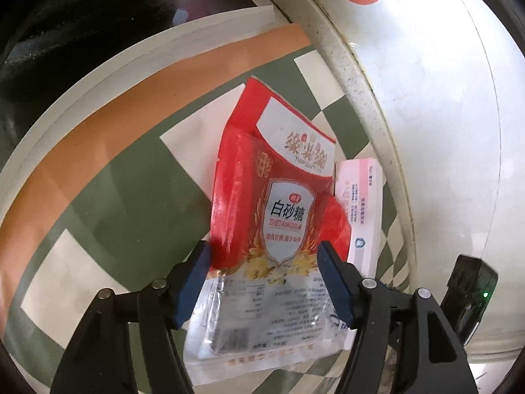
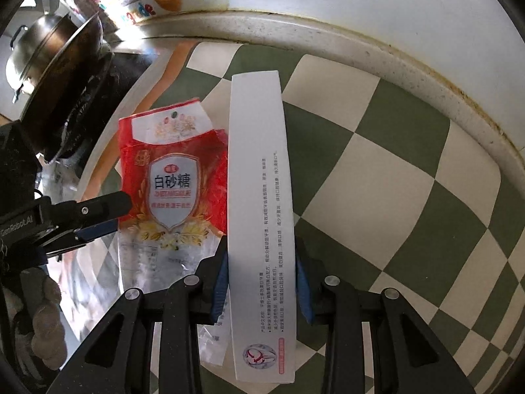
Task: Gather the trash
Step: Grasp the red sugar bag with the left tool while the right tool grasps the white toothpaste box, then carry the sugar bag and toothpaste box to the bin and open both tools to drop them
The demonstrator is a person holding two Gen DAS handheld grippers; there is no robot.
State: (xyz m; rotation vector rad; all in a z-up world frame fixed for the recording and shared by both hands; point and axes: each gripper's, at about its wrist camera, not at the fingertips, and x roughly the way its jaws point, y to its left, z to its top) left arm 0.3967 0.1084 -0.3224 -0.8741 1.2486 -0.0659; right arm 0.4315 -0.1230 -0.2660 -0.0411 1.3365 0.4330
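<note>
While the right gripper (image 2: 261,277) is clenched on the long white carton (image 2: 259,177), its blue pads pressing both long edges near the lower end, we read the left gripper (image 1: 262,262) as released: its jaws stand apart on either side of the red sugar bag (image 1: 275,203) and no pad presses the film. The bag lies flat on the checked desk (image 2: 377,164), just beside the carton and close to the white wall (image 1: 426,115), so we judge the spread jaws are there to span its width from above before closing. The carton is gripped across its narrow dimension, which we take to be the only hold a two-finger gripper can get on a long flat box. In the left wrist view the carton shows a pink-and-white printed face; in the right wrist view it shows a white face with columns of small Chinese text, too fine to read, and a round emblem at the near end. On the bag we read "白砂糖" on a shield panel, "YuanLaiYuan" under a gold logo, and a blurred red line beginning "ZHETANG". A dark pan (image 2: 59,65) sits at the left edge of the desk. Both items of trash remain to be carried off.
</note>
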